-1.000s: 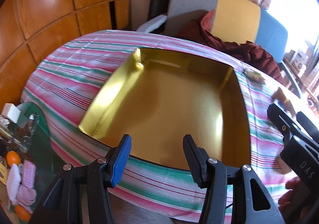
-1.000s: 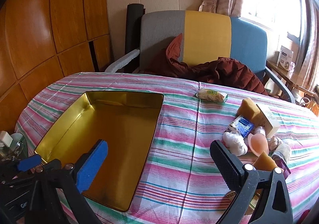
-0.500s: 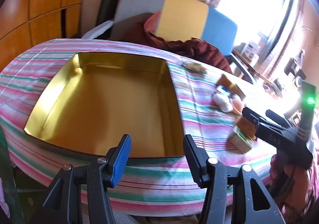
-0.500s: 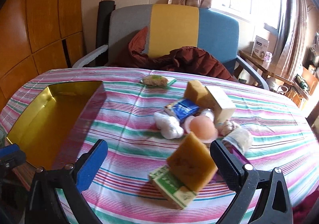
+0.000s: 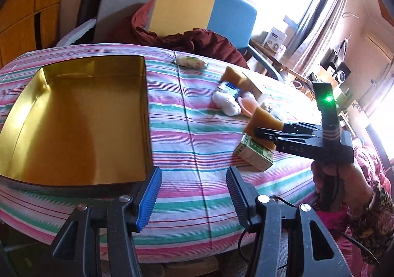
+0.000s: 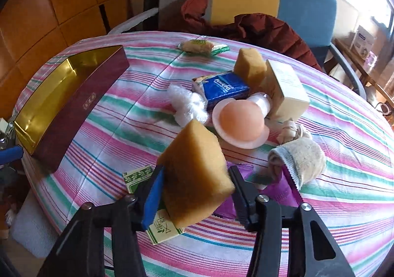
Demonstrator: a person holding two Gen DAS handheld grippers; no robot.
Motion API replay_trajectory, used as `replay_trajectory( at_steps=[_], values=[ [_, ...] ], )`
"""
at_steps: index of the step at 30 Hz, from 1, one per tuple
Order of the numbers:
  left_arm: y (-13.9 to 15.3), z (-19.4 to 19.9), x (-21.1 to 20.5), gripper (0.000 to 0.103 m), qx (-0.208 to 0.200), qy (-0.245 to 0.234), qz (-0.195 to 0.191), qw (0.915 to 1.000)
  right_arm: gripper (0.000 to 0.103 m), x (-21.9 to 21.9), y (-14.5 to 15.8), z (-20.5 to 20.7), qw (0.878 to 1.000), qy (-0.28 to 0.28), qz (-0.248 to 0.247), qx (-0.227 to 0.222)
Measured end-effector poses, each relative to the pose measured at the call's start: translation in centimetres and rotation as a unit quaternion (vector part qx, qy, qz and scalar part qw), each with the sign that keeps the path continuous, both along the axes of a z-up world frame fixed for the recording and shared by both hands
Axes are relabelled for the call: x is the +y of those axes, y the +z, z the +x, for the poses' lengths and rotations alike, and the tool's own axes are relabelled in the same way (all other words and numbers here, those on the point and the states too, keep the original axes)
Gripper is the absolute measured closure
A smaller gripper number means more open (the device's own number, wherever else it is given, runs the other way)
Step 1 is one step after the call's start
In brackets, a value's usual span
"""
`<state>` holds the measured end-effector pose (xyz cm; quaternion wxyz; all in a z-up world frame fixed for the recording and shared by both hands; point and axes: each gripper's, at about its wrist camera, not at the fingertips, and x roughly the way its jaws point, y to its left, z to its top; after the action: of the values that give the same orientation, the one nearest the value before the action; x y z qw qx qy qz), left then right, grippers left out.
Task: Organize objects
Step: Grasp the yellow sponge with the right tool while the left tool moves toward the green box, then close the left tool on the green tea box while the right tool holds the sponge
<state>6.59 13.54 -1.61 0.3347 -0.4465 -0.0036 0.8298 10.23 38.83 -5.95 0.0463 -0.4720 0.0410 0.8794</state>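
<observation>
A gold-lined tin box [image 5: 73, 124] with maroon sides [image 6: 73, 114] sits at the table's left. My right gripper [image 6: 197, 193] is shut on a yellow sponge [image 6: 197, 173], which rests on a green-and-white box [image 6: 160, 227]; from the left wrist view the sponge [image 5: 263, 124] shows between the right gripper's fingers. My left gripper [image 5: 194, 193] is open and empty over the table's front edge. The pile holds a second sponge [image 6: 248, 67], a blue tissue pack [image 6: 221, 88], a pink round object [image 6: 240, 124], a cream box [image 6: 285, 87] and a sock [image 6: 300, 158].
A snack packet [image 6: 199, 46] lies at the far side of the striped tablecloth [image 5: 192, 129]. A wrapped white bundle [image 6: 188, 104] lies by the tissue pack. A chair with a dark red jacket [image 6: 258, 25] stands behind the table.
My right gripper has moved in over the pile and closed from wide open onto the near yellow sponge. My left gripper has swung right, away from the tin box.
</observation>
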Motion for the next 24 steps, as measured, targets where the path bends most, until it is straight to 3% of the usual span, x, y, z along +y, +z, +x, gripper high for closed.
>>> replay_trajectory(
  at_steps=[6,11,15,20,24],
  values=[
    [0.3,0.3,2.5,0.048,0.008,-0.033,-0.007,0.9994,0.060,2.8,0.8,0.0,0.998,-0.007,-0.070,0.009],
    [-0.5,-0.4,6.1,0.048,-0.022,-0.071,0.003,0.9973,0.060,6.4,1.5,1.0,0.991,-0.030,-0.116,0.052],
    [-2.1,-0.8,10.1,0.048,-0.044,-0.088,-0.014,0.9950,0.060,8.2,1.1,1.5,0.983,-0.062,-0.157,0.071],
    [-4.3,-1.0,14.5,0.048,-0.120,-0.099,-0.016,0.9877,0.060,7.9,2.0,1.7,0.983,-0.056,-0.147,0.093],
    [-6.2,-1.2,17.3,0.048,-0.167,-0.080,-0.050,0.9814,0.060,7.8,2.3,1.6,0.982,-0.055,-0.148,0.099]
  ],
)
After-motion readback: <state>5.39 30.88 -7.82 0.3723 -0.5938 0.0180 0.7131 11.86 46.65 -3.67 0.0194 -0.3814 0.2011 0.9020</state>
